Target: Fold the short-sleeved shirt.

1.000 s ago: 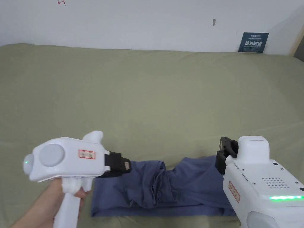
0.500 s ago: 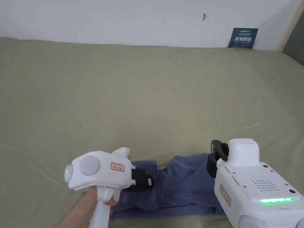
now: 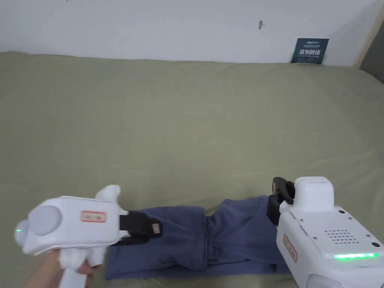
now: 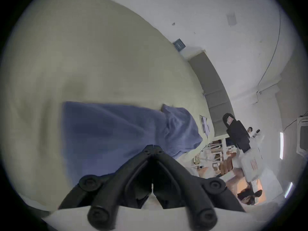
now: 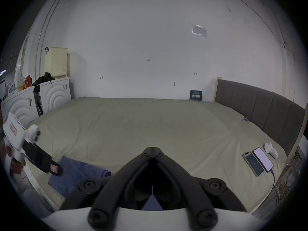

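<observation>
A blue short-sleeved shirt (image 3: 232, 232) (image 4: 108, 131) (image 5: 75, 173) lies folded into a long strip across the near edge of the bed, with a creased ridge at its middle. My left gripper (image 3: 156, 228) (image 4: 152, 147) (image 5: 55, 168) hovers over the strip's left part, pointing right, jaws shut with no cloth seen between them. At the strip's right end my right gripper (image 3: 279, 187) (image 5: 152, 148) (image 4: 229, 118) points away from me, jaws shut and empty. Its white body hides the shirt's right end.
The olive sheet of the bed (image 3: 187, 123) stretches to a white wall with a dark blue sign (image 3: 309, 50). A grey headboard (image 5: 260, 111) stands on the right, with two phones (image 5: 258, 161) and a small white object (image 5: 270, 149) beside it. White machines (image 5: 55, 93) stand left.
My left gripper swept right over the shirt, then came back toward its left end. The left half of the shirt lies flatter. My right gripper has hardly moved.
</observation>
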Tool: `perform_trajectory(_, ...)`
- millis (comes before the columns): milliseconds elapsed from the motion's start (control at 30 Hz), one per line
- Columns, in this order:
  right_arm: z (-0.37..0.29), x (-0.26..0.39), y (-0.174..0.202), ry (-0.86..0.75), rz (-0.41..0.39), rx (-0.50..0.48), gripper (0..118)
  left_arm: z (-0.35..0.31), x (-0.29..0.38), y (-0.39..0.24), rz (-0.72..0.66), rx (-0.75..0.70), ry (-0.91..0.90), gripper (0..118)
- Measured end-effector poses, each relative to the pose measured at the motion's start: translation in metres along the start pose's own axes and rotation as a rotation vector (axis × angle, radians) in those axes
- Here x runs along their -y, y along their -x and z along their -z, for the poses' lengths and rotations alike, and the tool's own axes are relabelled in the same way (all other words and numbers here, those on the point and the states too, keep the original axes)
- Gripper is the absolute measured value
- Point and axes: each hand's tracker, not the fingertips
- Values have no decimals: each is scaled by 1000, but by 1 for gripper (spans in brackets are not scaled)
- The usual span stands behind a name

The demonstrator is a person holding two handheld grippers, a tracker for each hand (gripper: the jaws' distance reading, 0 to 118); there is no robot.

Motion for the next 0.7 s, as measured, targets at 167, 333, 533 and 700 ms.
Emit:
perform_trajectory(167, -12, -10, 8, -121, -37, 54, 0, -50, 0, 51, -48, -115, -7, 0)
perform_trajectory(333, -17, -17, 11, -152, -30, 72, 0, -54, 0, 74, -111, -24, -4, 1)
perform_trajectory(533, -16, -20, 9, -143, -19, 73, 0, -22, -10, 83, -113, 81, 44, 116)
perform_trajectory(700, -16, -22, 7, -132, -23, 75, 0, 18, -26, 88, -183, 169, 43, 112)
